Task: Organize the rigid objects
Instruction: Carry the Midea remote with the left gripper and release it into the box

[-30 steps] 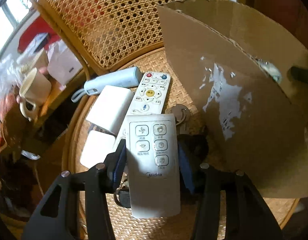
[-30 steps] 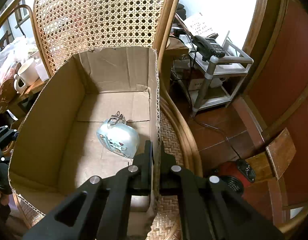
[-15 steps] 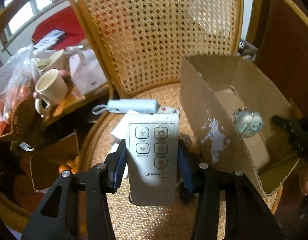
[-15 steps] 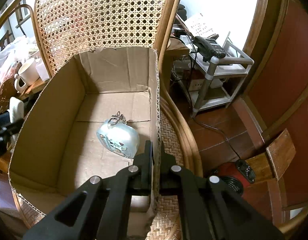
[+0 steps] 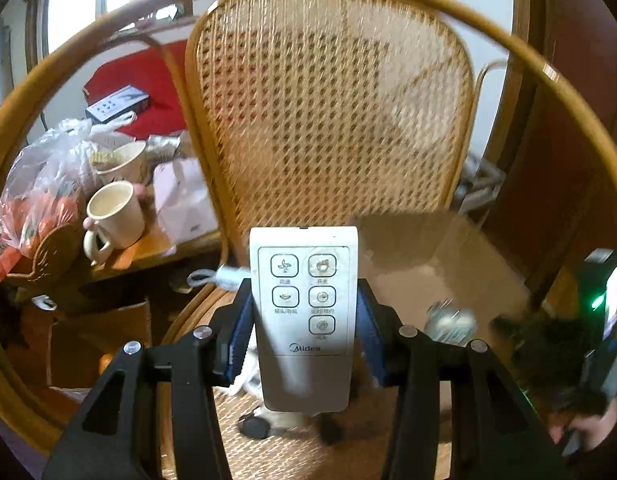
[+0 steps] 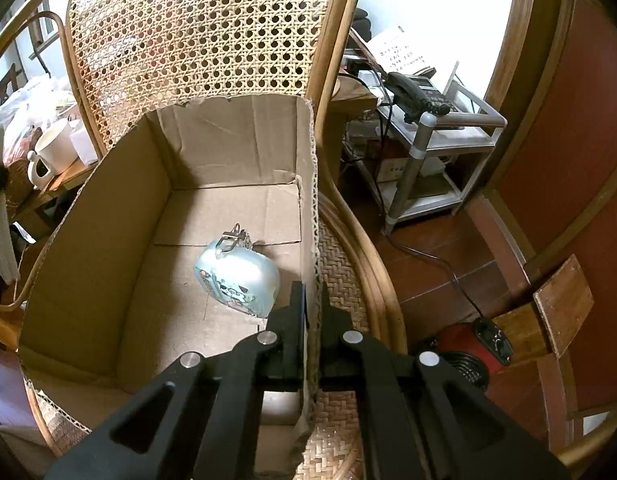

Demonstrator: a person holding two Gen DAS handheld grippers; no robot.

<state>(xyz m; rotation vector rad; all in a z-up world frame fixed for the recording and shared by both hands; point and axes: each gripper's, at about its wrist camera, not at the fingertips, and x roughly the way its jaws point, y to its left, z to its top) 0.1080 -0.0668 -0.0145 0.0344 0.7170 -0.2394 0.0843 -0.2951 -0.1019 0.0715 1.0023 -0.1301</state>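
- Left gripper (image 5: 304,312): jaws clamped on white Midea remote (image 5: 303,312) by its long sides, blue pads (image 5: 240,332) touching both edges; buttons face the camera, remote upright and lifted above the woven chair seat (image 5: 276,448).
- Right gripper (image 6: 311,300): jaws nearly closed, pinching the right wall of the cardboard box (image 6: 108,248), one finger inside, one outside.
- Box sits on the rattan chair (image 6: 196,28) seat, open top.
- Pale blue case (image 6: 236,276) with metal clip lies on the box floor, near the right wall, just beside the right gripper's inner finger.
- Left view is blurred: box and blue case are to the right of the remote; light blue stick-shaped item (image 5: 224,274) behind the left finger.
- Cream mug (image 5: 112,216) on side worktop (image 5: 148,248) left of the chair, plastic bag (image 5: 40,184) beside it.
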